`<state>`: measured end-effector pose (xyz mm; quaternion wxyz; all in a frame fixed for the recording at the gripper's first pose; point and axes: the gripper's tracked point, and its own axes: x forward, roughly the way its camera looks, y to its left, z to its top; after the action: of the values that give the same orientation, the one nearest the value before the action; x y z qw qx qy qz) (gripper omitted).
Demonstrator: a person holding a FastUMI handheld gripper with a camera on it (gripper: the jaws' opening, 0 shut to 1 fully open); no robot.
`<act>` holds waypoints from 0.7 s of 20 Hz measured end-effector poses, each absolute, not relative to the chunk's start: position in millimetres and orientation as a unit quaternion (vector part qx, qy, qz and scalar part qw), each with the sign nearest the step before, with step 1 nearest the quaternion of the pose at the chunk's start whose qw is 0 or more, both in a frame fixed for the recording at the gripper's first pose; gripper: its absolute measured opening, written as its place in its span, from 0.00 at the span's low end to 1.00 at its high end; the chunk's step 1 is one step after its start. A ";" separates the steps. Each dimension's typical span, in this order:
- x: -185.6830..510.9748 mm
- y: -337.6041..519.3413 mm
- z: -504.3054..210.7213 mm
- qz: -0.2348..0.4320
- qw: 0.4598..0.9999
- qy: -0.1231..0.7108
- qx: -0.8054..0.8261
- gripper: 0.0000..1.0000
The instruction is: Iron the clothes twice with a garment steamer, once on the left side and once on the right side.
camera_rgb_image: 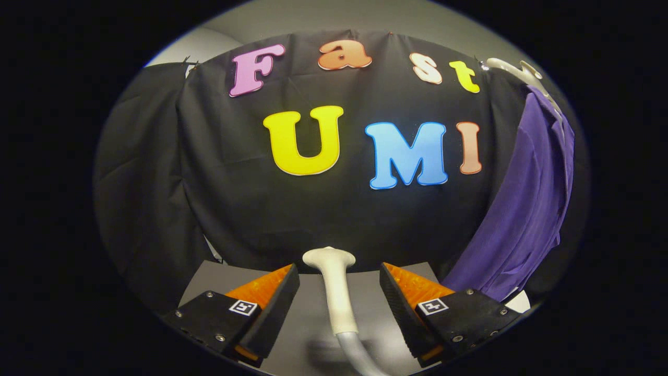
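**Tongs wide around the steamer handle**

While my tongs [339,303] stand spread wide, the off-white plastic garment steamer head [334,292] lies between their two fingers, touching neither one. It rests on the grey tabletop [310,318], its broad flat end pointing away from me toward the black cloth wall [323,219], and its handle runs back toward me into a pale grey ribbed hose [360,355] that curves off near my right finger. A gap shows on each side of the handle, so I am gripping nothing.

Beyond my right finger, off to the right, the purple fabric garment [527,203] hangs from a white plastic hanger [522,73] high against the wall. Its cloth falls in long folds, and its lower hem comes down just beside the far right corner of the tabletop. The steamer head and the garment are well apart.
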<state>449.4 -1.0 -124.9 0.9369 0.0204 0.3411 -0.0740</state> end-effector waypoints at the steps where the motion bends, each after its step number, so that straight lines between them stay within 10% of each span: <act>1: 455.3 0.7 -136.8 -0.073 0.931 0.356 0.021 0.95; 14: 472.8 -6.8 -238.4 -0.081 0.874 0.475 0.058 0.89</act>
<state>472.8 -6.8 -238.4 0.8744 0.0584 0.4748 -0.0813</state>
